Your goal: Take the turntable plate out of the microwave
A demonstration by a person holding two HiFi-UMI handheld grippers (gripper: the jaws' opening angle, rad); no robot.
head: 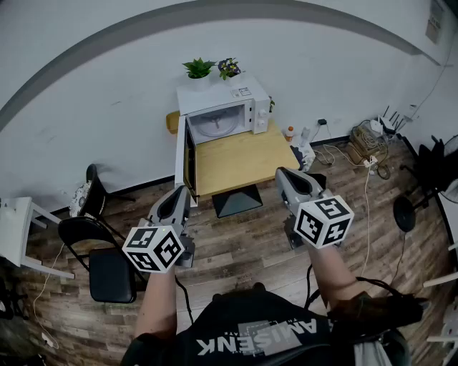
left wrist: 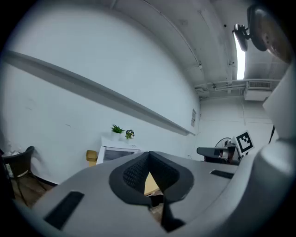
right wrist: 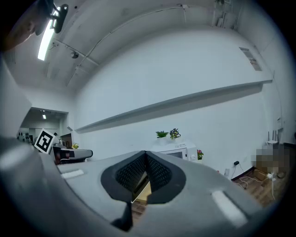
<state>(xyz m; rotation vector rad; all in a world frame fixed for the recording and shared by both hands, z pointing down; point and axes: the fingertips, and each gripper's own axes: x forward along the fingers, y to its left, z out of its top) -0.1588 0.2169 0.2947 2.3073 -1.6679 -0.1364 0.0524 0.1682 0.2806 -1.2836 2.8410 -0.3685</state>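
Head view looks down on a white microwave (head: 223, 107) standing along the far edge of the wooden tabletop (head: 240, 161), toward its far left corner. Its door (head: 187, 154) is swung open along the tabletop's left edge. The turntable plate (head: 217, 126) lies inside the open cavity, pale and round.

Two potted plants (head: 198, 69) stand on the microwave's top, and beside them is a small label (head: 242, 91) whose print is too small to read. A notice (head: 434, 21) high on the wall is just as illegible. White lettering on the person's black shirt (head: 257, 336) appears upside down and cannot be read with certainty.

Both tools are held level, well short of the tabletop. The left tongs (left wrist: 149, 156) are pressed together with nothing between them. The right tongs (right wrist: 145, 157) are likewise pressed together and empty. Each carries a cube of square markers (head: 154, 248).
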